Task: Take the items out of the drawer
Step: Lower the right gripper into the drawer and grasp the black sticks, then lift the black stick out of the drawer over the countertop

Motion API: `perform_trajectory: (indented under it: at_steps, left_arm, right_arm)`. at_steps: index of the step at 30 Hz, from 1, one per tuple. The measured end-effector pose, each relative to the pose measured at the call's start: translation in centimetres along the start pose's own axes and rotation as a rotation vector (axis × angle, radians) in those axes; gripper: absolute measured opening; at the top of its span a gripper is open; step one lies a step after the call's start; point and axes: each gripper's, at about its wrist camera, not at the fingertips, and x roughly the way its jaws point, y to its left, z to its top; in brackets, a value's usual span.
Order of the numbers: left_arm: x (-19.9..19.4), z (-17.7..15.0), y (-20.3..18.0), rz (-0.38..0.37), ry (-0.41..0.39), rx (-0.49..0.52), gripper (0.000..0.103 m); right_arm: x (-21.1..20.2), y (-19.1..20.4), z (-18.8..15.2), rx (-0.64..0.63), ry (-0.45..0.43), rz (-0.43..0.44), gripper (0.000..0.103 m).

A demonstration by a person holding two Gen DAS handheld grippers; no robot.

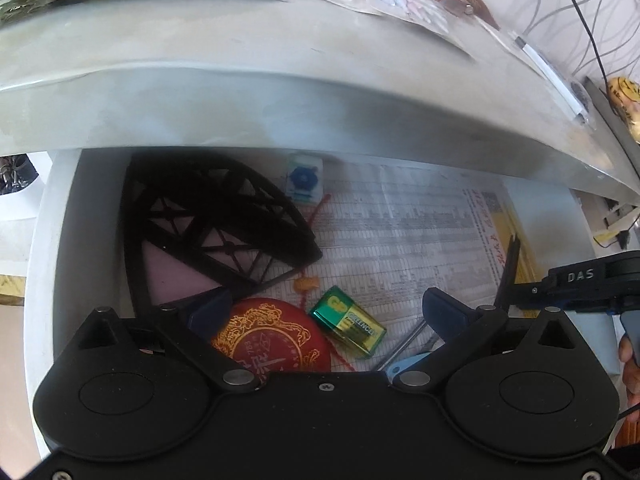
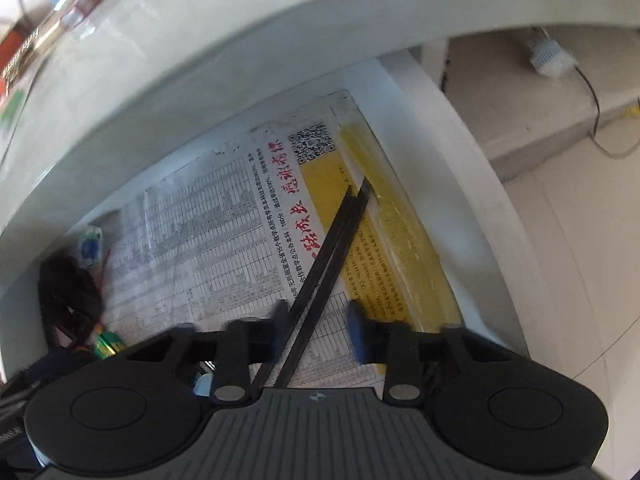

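Reaching into the open drawer (image 2: 440,168) with the right gripper (image 2: 316,322), I am on the pick step for the pair of thin black sticks (image 2: 336,232) lying on the newspaper lining (image 2: 224,216). The sticks run up between the jaws, hard against the left finger – the right pad still shows a gap, so the jaws stand narrowly open and nothing is pinched yet. Next, I judge, comes a full squeeze, then a straight lift. The left gripper (image 1: 326,312) hangs spread wide over the green battery (image 1: 348,320) – empty.
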Motion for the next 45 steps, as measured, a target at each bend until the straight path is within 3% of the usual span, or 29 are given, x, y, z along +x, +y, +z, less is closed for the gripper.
perform_trajectory:
  at_steps: [4, 8, 10, 12, 13, 14, 16, 19, 21, 22, 23, 27, 30, 37, 45]
  left_arm:
    - [0.1, 0.0, -0.1, -0.007, 0.001, 0.009, 0.103]
    - [0.0, -0.1, -0.3, -0.005, -0.005, 0.015, 0.103]
    - [-0.1, -0.1, -0.3, -0.001, -0.009, 0.014, 0.103]
    - [-0.1, -0.1, -0.2, -0.001, -0.008, 0.012, 0.103]
    - [-0.1, -0.1, -0.3, 0.000, -0.008, 0.012, 0.103]
    - [-0.1, -0.1, -0.3, 0.000, -0.009, 0.013, 0.103]
    - [-0.1, -0.1, -0.3, 0.002, -0.010, 0.014, 0.103]
    - [-0.1, -0.1, -0.2, 0.002, -0.010, 0.014, 0.103]
    - [-0.1, -0.1, -0.2, 0.000, -0.011, 0.013, 0.103]
    - [-0.1, -0.1, -0.2, -0.002, -0.012, 0.013, 0.103]
    - [-0.1, -0.2, -0.2, -0.003, -0.013, 0.012, 0.103]
    - [-0.2, -0.2, -0.2, -0.004, -0.016, 0.014, 0.103]
    - [-0.2, -0.2, -0.1, -0.003, -0.018, 0.007, 0.103]
    - [0.0, -0.1, -0.1, -0.004, -0.005, -0.001, 0.103]
    - [-0.1, -0.2, 0.1, -0.003, -0.002, -0.009, 0.103]
  right_arm:
    - [-0.1, 1.0, -0.3, -0.056, -0.016, -0.011, 0.007]
    - [0.2, -0.9, 0.2, 0.119, 0.022, 0.055, 0.007]
    - [0.2, -0.9, 0.2, 0.130, 0.019, 0.058, 0.010]
    - [0.0, -0.3, 0.0, 0.120, 0.011, 0.068, 0.026]
    - [-0.1, 0.1, 0.0, 0.115, 0.008, 0.083, 0.041]
    - [-0.1, 0.6, 0.0, 0.099, 0.006, 0.082, 0.049]
    - [-0.1, 1.8, -0.1, 0.042, 0.000, 0.052, 0.051]
    - [-0.1, 3.7, -0.8, -0.093, -0.008, -0.017, 0.048]
    - [-0.2, 4.4, -1.2, -0.175, -0.014, -0.063, 0.036]
    - [-0.3, 4.5, -1.4, -0.207, -0.016, -0.083, 0.024]
    - [-0.3, 4.3, -1.3, -0.227, -0.014, -0.087, 0.017]
    - [-0.5, 3.9, -1.4, -0.275, -0.010, -0.065, 0.014]
    - [-1.0, 3.4, -1.4, -0.250, -0.015, -0.030, 0.001]
    - [-4.4, 2.0, -0.6, -0.236, -0.049, 0.022, 0.001]
    - [-9.5, 3.0, -2.8, -0.265, -0.022, 0.082, 0.001]
